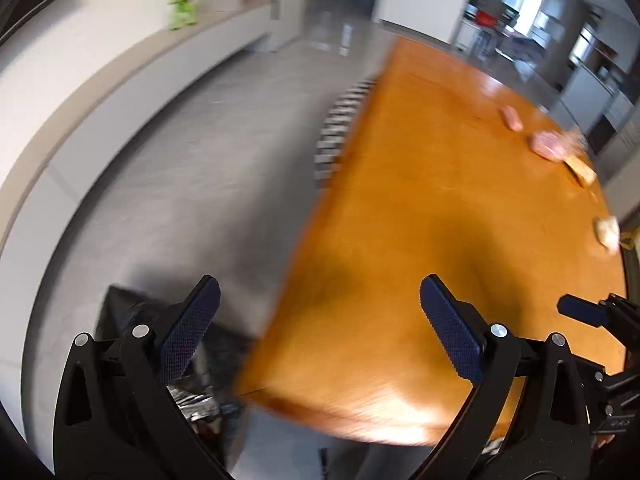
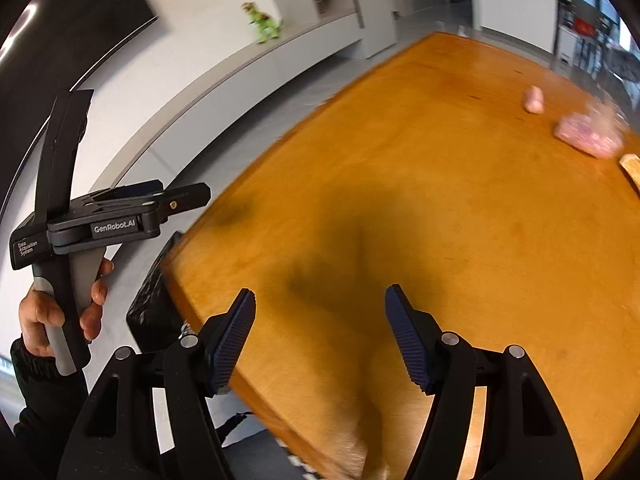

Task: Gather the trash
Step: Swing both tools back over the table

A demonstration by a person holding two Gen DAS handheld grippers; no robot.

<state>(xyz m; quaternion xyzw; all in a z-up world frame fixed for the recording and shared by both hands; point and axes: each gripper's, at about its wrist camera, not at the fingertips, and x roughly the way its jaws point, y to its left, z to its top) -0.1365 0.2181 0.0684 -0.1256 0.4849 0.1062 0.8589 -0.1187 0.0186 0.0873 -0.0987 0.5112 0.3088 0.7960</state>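
Observation:
Several pieces of trash lie at the far right of the orange wooden table: a small pink roll, a pink crumpled wrapper, a tan flat piece and a whitish crumpled scrap. The right wrist view shows the pink roll, the pink wrapper and the tan piece. My left gripper is open and empty over the table's near left edge. My right gripper is open and empty above the table's near part. All views are motion-blurred.
A black trash bag sits on the grey floor by the table's near left corner, also in the right wrist view. A green toy dinosaur stands on a long grey ledge. A striped rug lies past the table.

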